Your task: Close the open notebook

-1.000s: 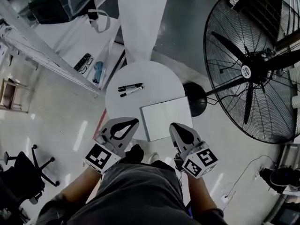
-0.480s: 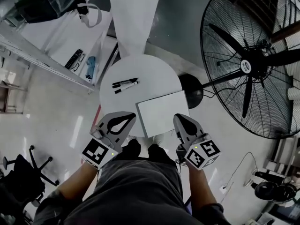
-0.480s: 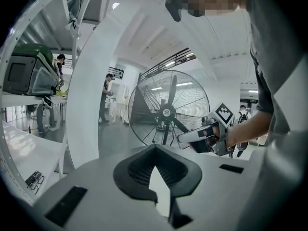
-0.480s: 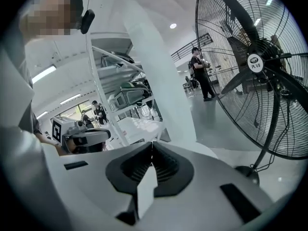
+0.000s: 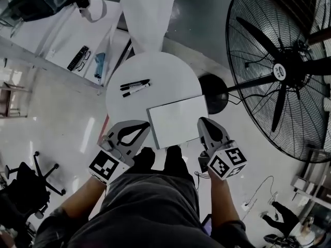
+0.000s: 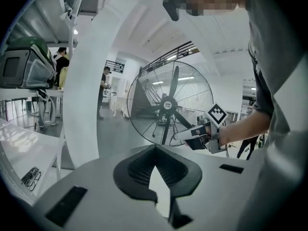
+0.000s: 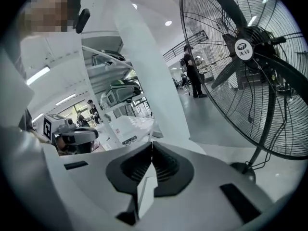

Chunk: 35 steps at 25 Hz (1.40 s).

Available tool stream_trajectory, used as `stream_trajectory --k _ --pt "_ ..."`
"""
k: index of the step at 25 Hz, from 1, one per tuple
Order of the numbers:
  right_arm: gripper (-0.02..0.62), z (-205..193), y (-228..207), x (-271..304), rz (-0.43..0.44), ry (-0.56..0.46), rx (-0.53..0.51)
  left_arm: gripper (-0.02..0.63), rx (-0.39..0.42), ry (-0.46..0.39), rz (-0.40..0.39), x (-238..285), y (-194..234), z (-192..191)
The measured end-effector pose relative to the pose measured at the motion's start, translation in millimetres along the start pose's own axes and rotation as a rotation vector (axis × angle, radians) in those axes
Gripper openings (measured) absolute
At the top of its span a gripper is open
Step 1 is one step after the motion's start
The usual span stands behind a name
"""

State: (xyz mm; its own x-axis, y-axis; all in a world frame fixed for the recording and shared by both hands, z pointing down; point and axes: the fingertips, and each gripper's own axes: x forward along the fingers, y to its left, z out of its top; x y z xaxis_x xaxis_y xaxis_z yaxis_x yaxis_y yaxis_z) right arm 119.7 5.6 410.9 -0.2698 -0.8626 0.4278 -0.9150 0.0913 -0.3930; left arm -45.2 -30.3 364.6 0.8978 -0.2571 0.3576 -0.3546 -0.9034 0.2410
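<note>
A white notebook (image 5: pixel 177 120) lies flat on the near part of a round white table (image 5: pixel 155 68), showing one plain white face. My left gripper (image 5: pixel 147 124) sits by the notebook's near left corner with its jaws shut and nothing in them. My right gripper (image 5: pixel 201 121) is at the near right corner, also shut and empty. I cannot tell whether either one touches the notebook. The left gripper view shows its tips (image 6: pixel 154 147) meeting, with the right gripper (image 6: pixel 202 136) across from it. In the right gripper view its tips (image 7: pixel 152 143) are together, and the left gripper (image 7: pixel 72 136) shows at the left.
Two black pens (image 5: pixel 134 87) lie on the table's far left part. A large floor fan (image 5: pixel 282 71) stands to the right, its round base (image 5: pixel 214 101) beside the table. A white column (image 5: pixel 147 14) rises behind. A side table (image 5: pixel 57 40) at left holds a remote (image 5: pixel 77 58).
Both grippers have come in closer to the notebook's near corners, the right one more than the left. Their jaws stay shut. The notebook and pens have not moved on the table.
</note>
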Motion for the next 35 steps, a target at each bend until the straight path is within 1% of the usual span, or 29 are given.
stream_trajectory --k 9,13,17,27,34,35 --pt "0.021 -19 -73 9 0.029 0.057 0.042 0.015 -0.021 0.076 0.067 58 -11 -16" --pt "0.021 -36 -102 17 0.048 0.109 0.063 0.015 -0.040 0.118 0.091 84 -18 -28" --pt "0.023 -49 -131 26 0.062 0.152 0.077 0.015 -0.056 0.138 0.109 110 -23 -34" --pt "0.025 -90 -187 40 0.074 0.264 0.095 0.015 -0.104 0.180 0.142 151 -33 -47" --pt "0.026 -127 -210 48 0.105 0.347 0.121 0.015 -0.129 0.207 0.161 165 -37 -61" --pt "0.038 -133 -212 48 0.108 0.360 0.125 0.015 -0.132 0.210 0.161 167 -37 -63"
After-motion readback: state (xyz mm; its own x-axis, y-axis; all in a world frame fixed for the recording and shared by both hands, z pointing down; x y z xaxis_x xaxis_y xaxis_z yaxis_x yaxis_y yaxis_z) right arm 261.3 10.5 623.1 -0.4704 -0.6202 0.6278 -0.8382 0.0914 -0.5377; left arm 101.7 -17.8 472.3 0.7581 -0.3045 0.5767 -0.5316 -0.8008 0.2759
